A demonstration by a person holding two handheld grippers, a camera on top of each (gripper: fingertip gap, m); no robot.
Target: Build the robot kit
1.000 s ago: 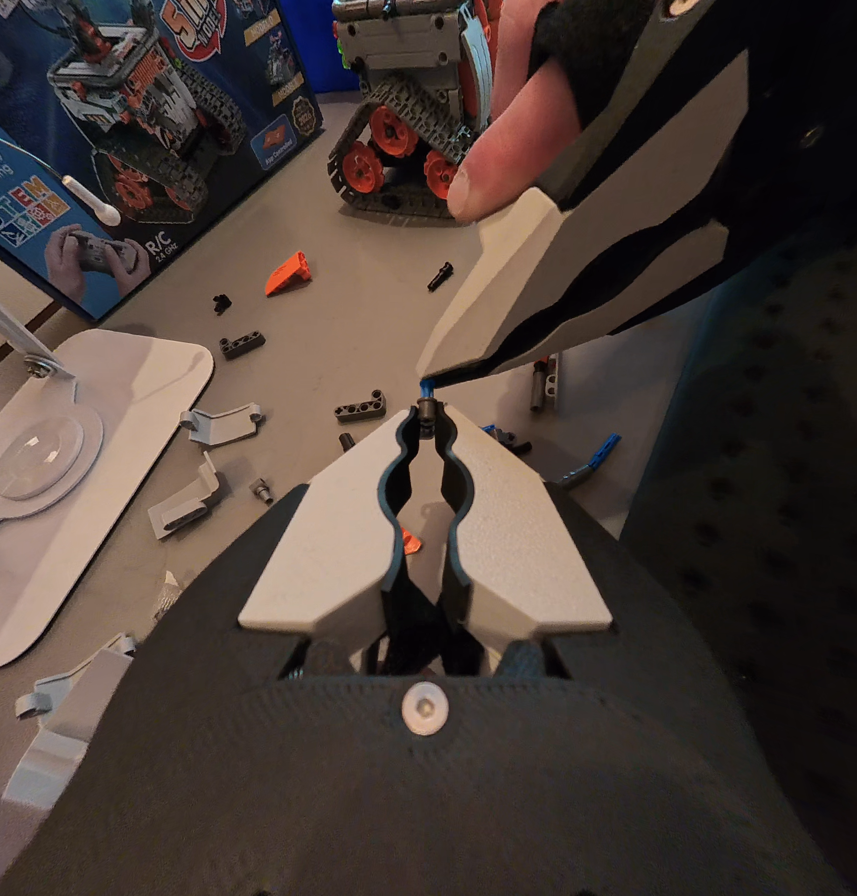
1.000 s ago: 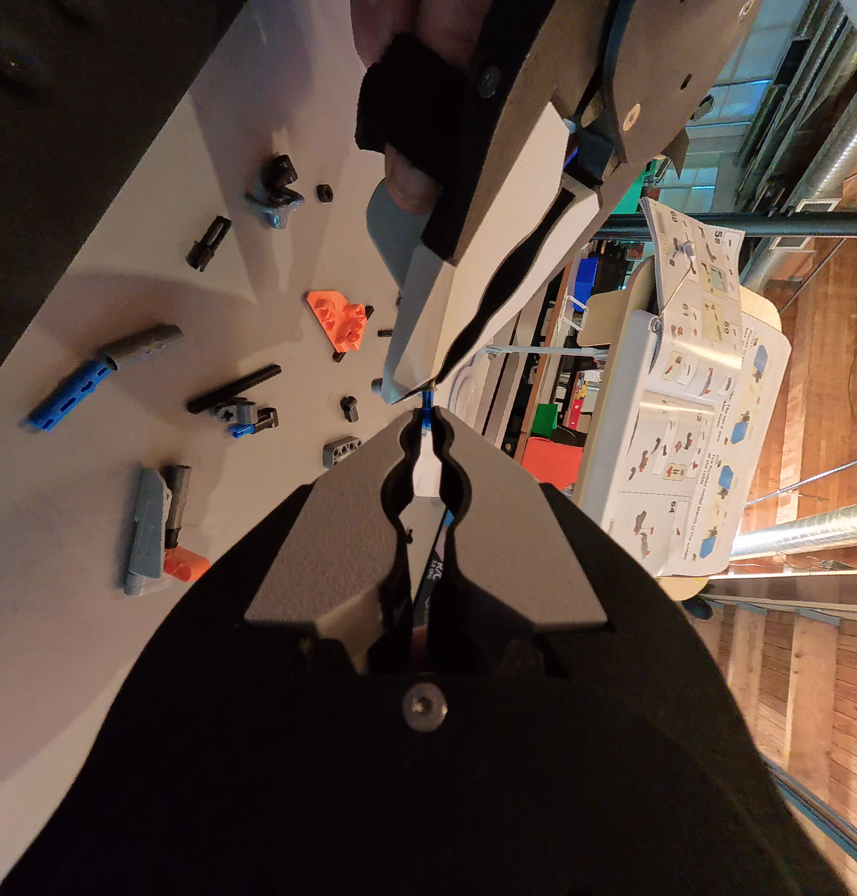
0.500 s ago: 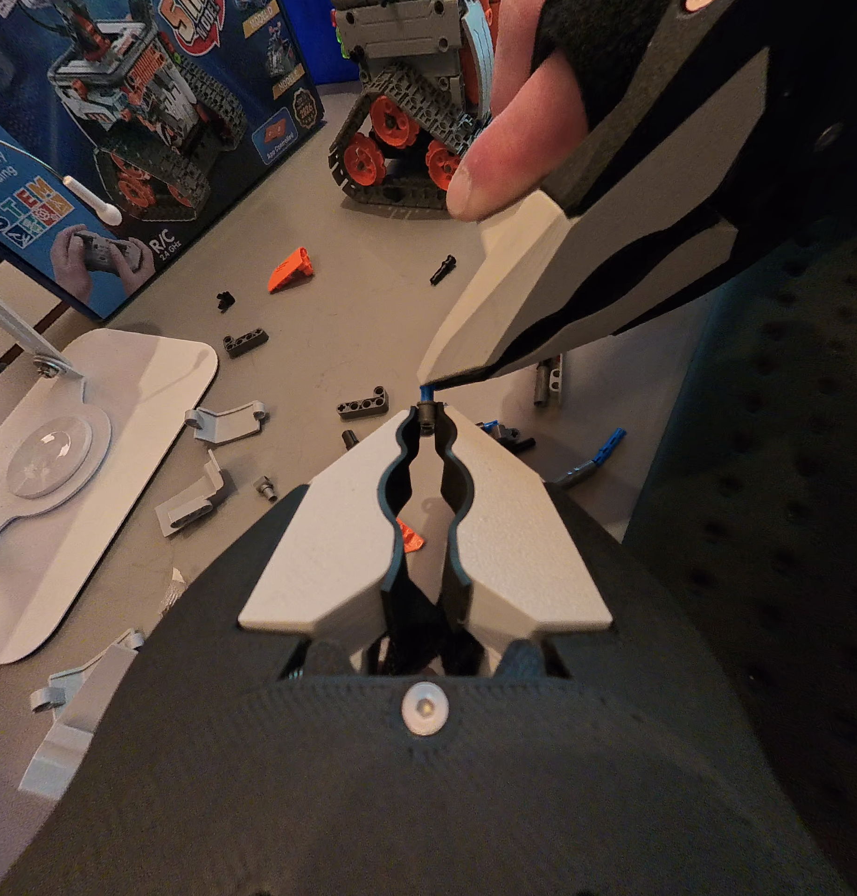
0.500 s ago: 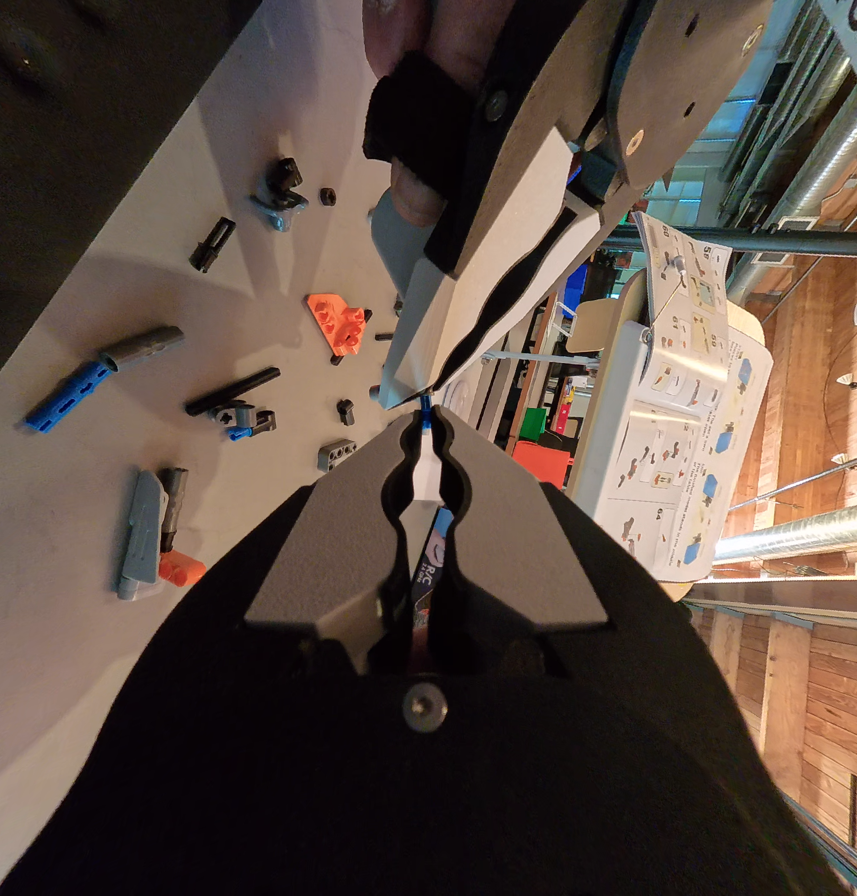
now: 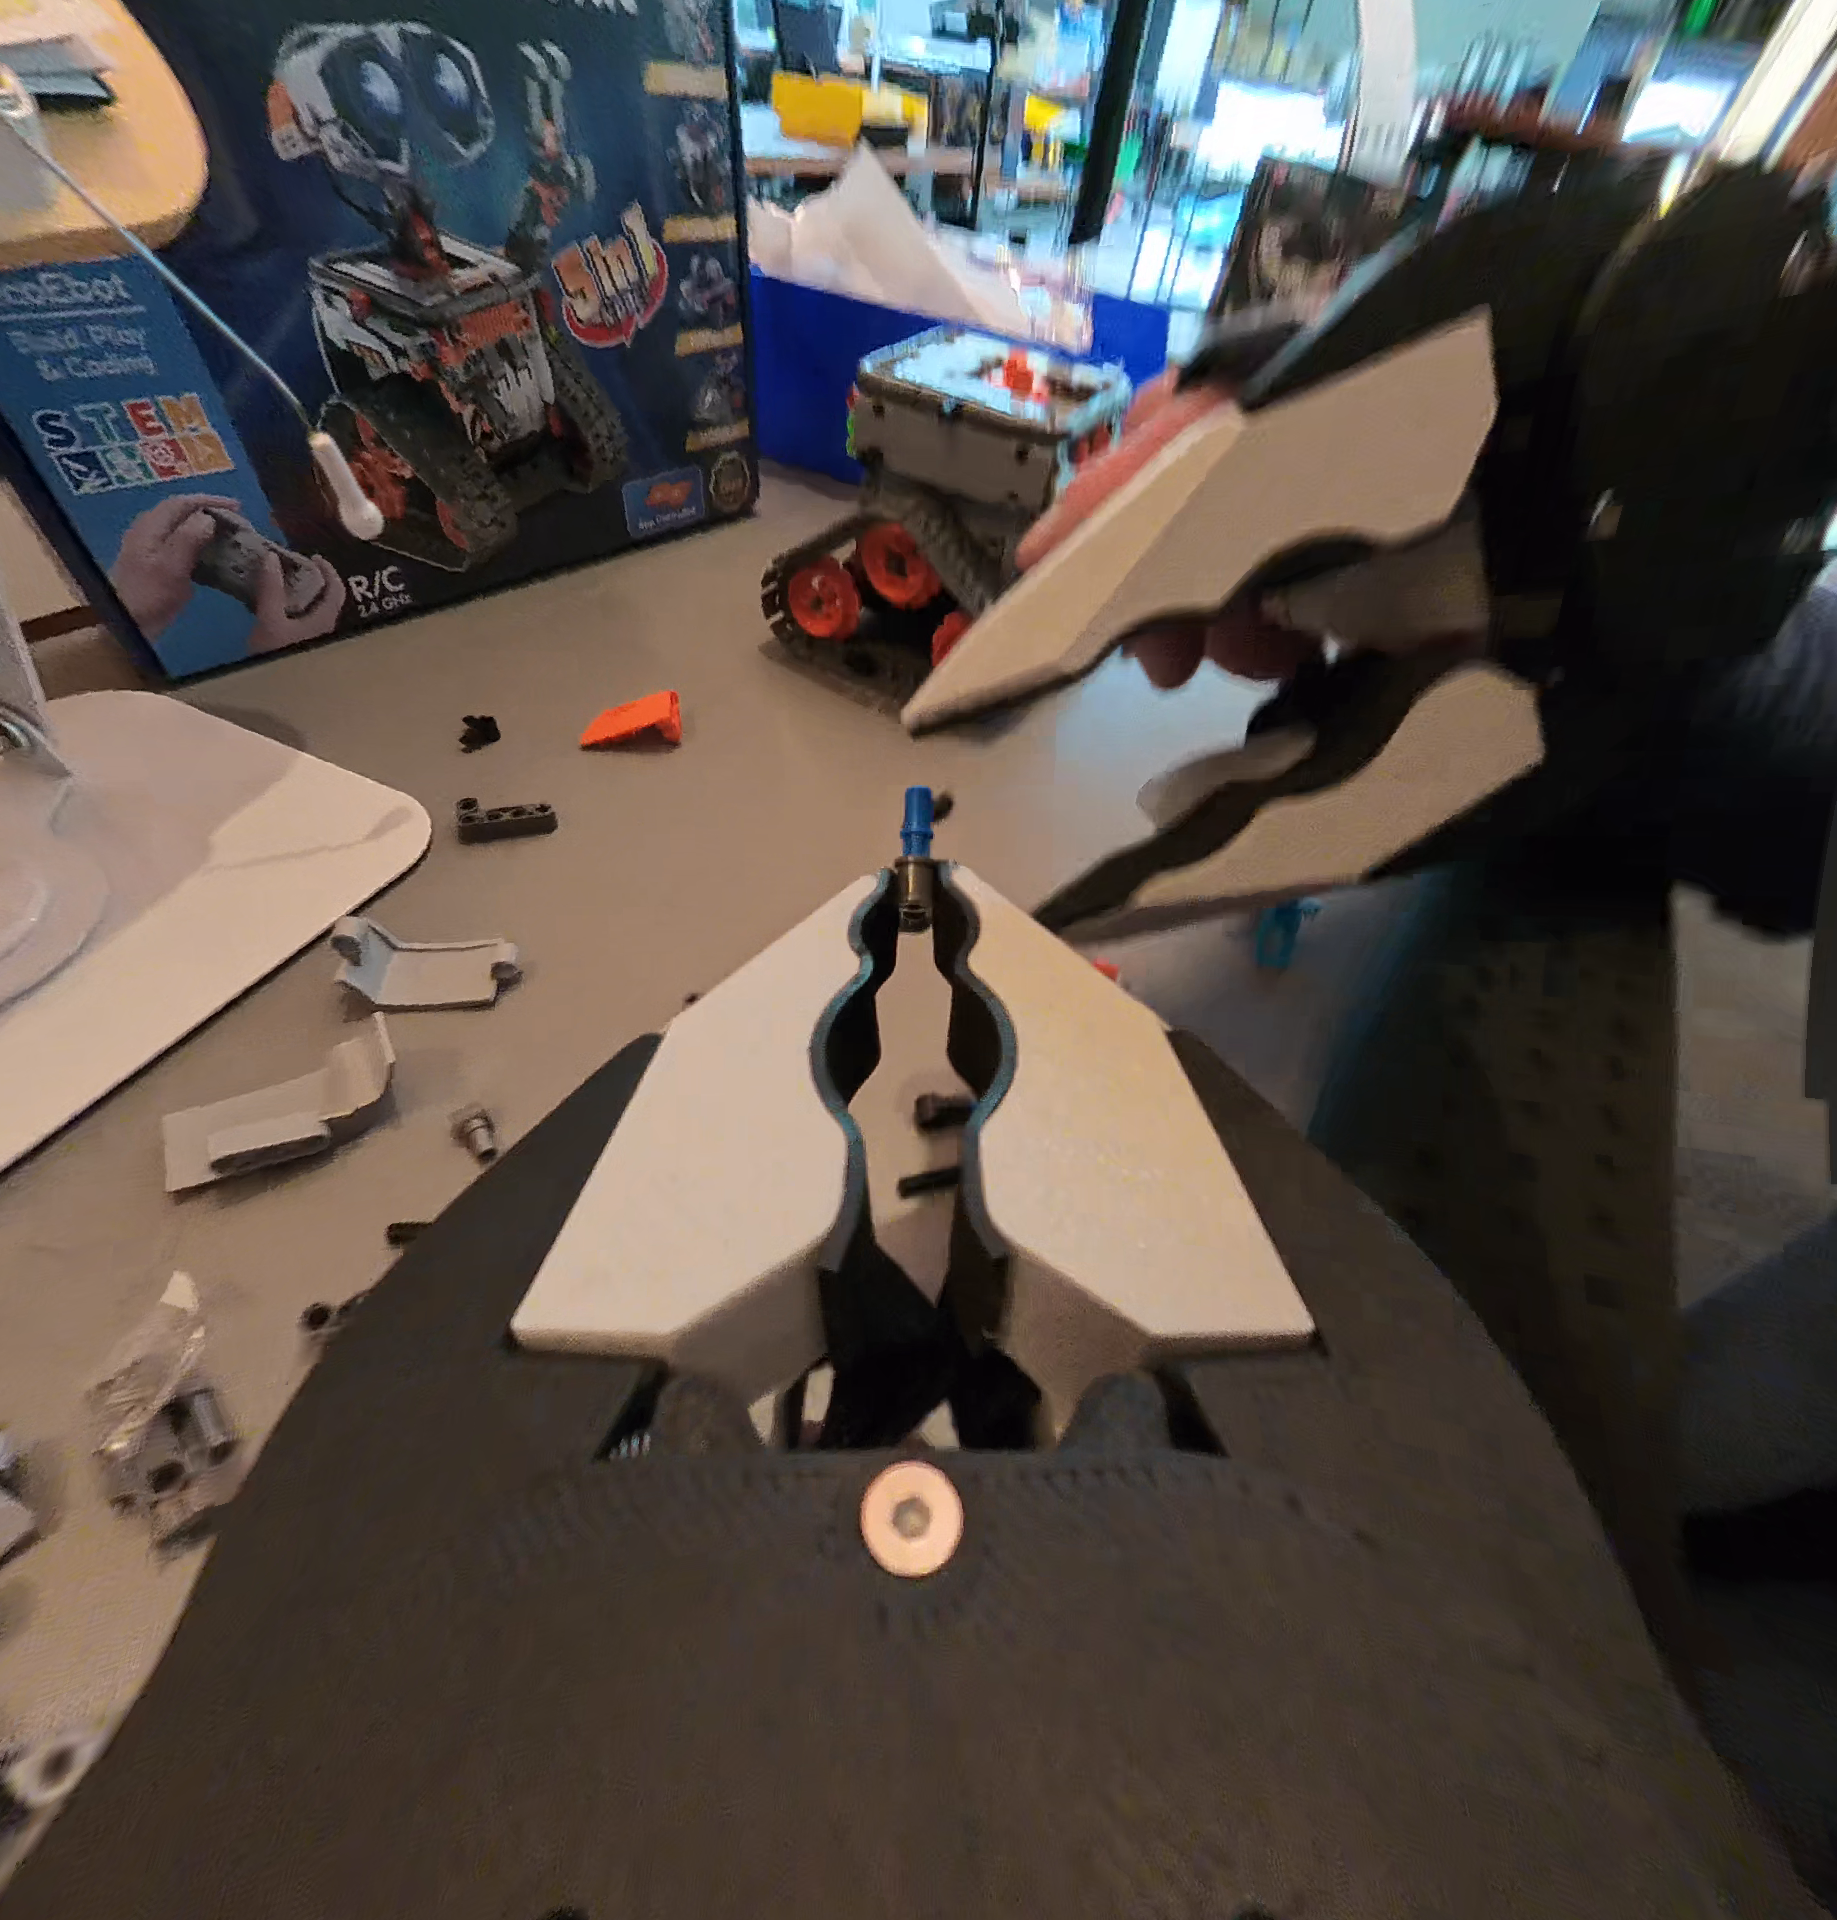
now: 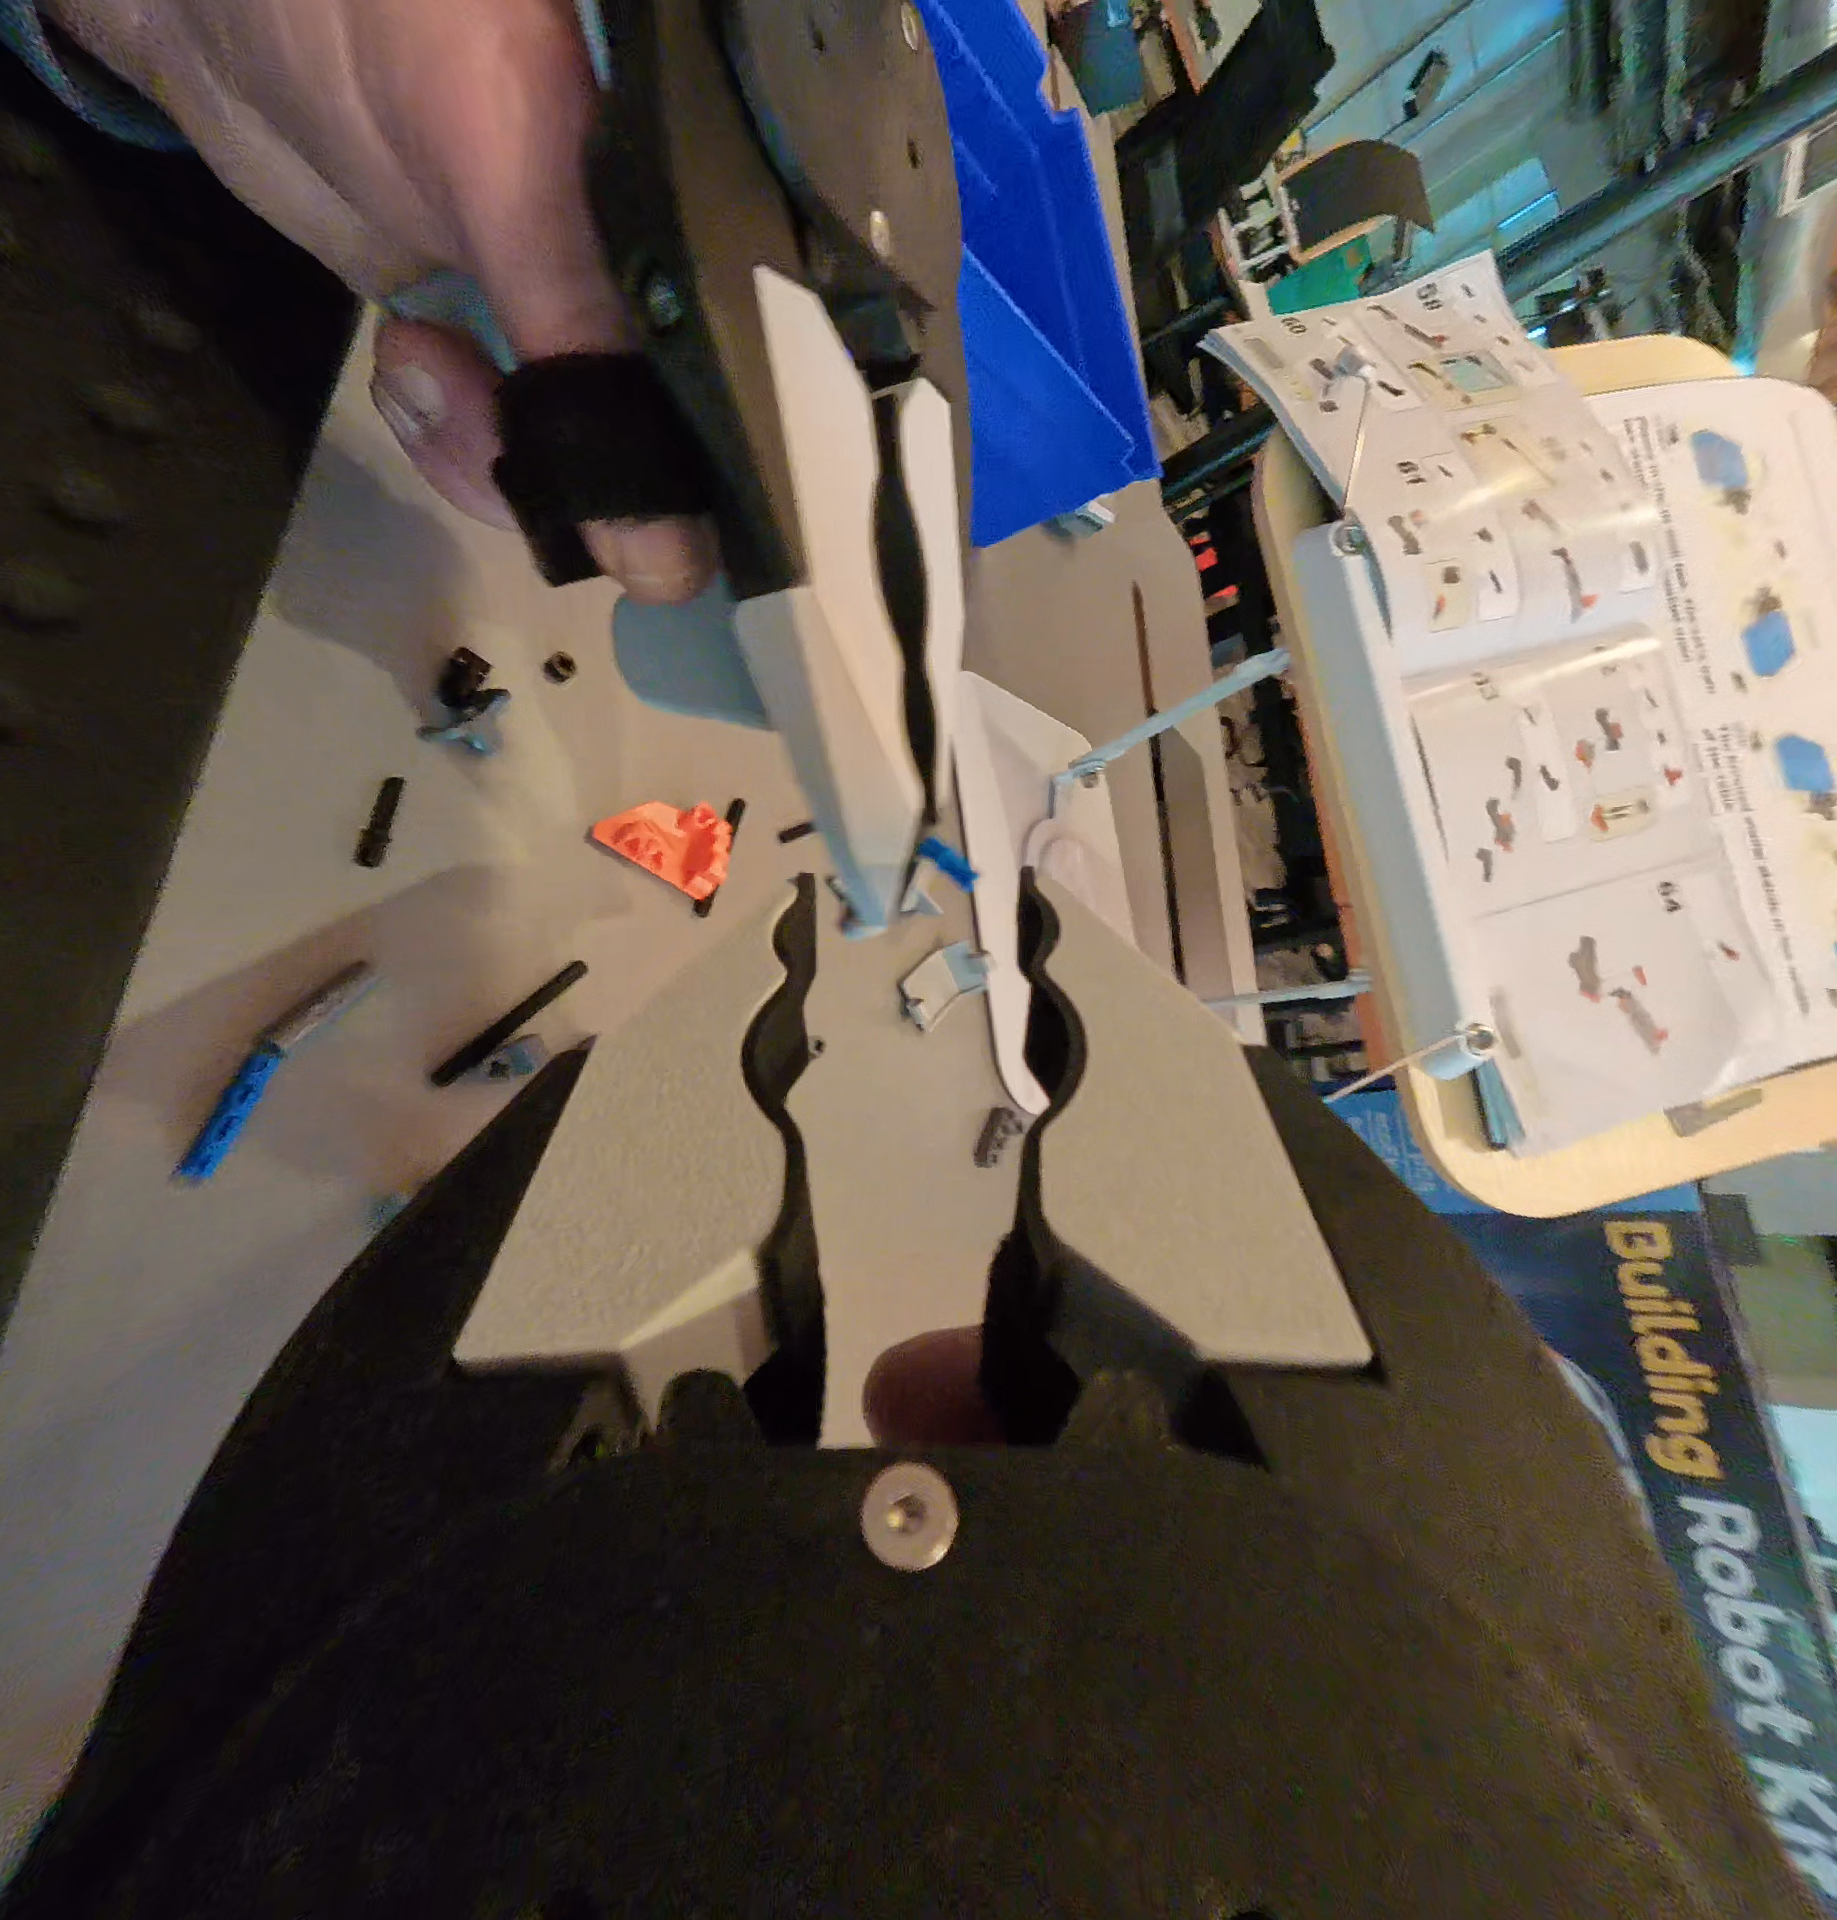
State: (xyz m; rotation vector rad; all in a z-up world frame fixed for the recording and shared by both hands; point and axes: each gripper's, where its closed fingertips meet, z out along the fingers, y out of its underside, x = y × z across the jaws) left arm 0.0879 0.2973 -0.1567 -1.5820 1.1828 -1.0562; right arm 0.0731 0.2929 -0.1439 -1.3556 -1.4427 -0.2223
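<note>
Left gripper pinches a dark connector with a blue pin protruding. Right gripper is spread, empty, apart from it. Printed box stands behind; parts litter the table.

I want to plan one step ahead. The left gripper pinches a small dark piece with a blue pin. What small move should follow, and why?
Probably carry the blue pin toward the tracked robot model, if it belongs there: the left gripper grips it firmly, while the right gripper is open and clear.
</note>
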